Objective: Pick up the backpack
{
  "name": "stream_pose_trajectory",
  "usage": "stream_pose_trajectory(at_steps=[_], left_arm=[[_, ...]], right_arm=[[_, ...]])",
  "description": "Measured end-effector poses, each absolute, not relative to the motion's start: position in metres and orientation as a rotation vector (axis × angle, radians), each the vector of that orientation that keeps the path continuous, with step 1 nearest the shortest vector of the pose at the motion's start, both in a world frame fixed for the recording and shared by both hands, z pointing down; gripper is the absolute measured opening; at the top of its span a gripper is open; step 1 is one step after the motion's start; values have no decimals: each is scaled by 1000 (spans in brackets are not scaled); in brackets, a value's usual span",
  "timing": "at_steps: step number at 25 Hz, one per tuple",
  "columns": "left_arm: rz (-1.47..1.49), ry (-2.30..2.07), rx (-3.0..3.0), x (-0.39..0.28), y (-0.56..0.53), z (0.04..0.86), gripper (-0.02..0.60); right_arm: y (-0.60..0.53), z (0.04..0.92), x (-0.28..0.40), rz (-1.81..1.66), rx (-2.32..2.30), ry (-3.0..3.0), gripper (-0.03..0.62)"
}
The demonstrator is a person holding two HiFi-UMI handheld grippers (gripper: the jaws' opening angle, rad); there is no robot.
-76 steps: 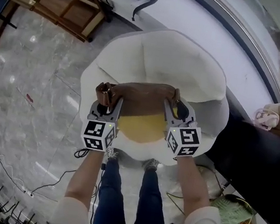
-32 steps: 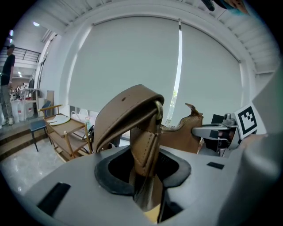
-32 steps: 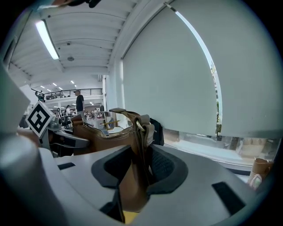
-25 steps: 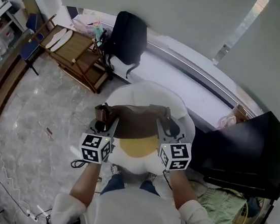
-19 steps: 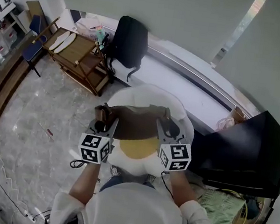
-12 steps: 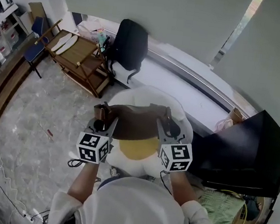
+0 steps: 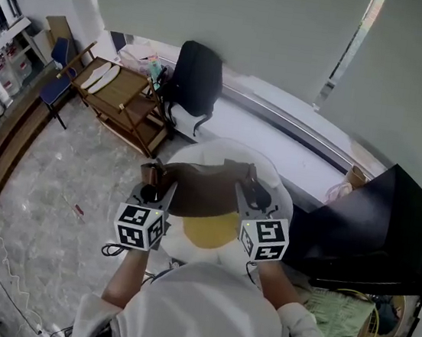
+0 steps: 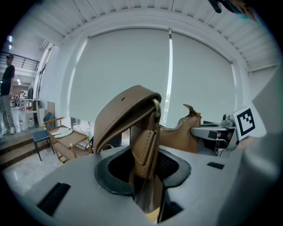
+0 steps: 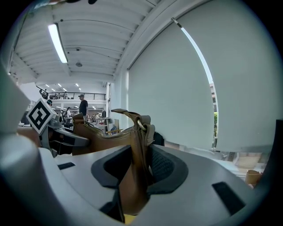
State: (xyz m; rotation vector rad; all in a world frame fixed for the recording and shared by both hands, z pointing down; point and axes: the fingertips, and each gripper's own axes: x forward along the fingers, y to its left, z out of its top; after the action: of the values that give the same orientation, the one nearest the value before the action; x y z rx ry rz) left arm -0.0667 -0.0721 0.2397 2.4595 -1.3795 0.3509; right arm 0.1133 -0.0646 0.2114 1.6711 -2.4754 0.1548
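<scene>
The brown leather backpack (image 7: 202, 188) hangs between my two grippers above the white beanbag (image 7: 273, 178), with a yellow part (image 7: 207, 230) showing below it. My left gripper (image 7: 160, 189) is shut on the bag's left end, where a brown strap (image 8: 142, 145) with a metal ring sits between the pads. My right gripper (image 7: 245, 195) is shut on the right end, and in the right gripper view the leather (image 9: 132, 163) is pinched between the jaws. The left gripper (image 8: 148, 176) sees the right one across the bag's zipped top (image 8: 177, 132).
A black backpack (image 7: 197, 77) leans on the window ledge behind the beanbag. A wooden trolley (image 7: 119, 95) stands at the left on the marble floor. A large black surface (image 7: 377, 224) lies close at the right. Cables trail on the floor at the lower left.
Both grippers have risen with the backpack held between them. The view has risen too, so the beanbag looks smaller and more of the room shows. The grips are unchanged.
</scene>
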Motion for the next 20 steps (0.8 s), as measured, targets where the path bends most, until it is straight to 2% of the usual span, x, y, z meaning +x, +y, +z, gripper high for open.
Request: stream_pose_trajectory(at_steps=[20], left_arm=[[305, -1404, 2478, -72, -67, 223, 138]], right_arm=[[-58, 193, 107, 83, 1665, -2489, 140]])
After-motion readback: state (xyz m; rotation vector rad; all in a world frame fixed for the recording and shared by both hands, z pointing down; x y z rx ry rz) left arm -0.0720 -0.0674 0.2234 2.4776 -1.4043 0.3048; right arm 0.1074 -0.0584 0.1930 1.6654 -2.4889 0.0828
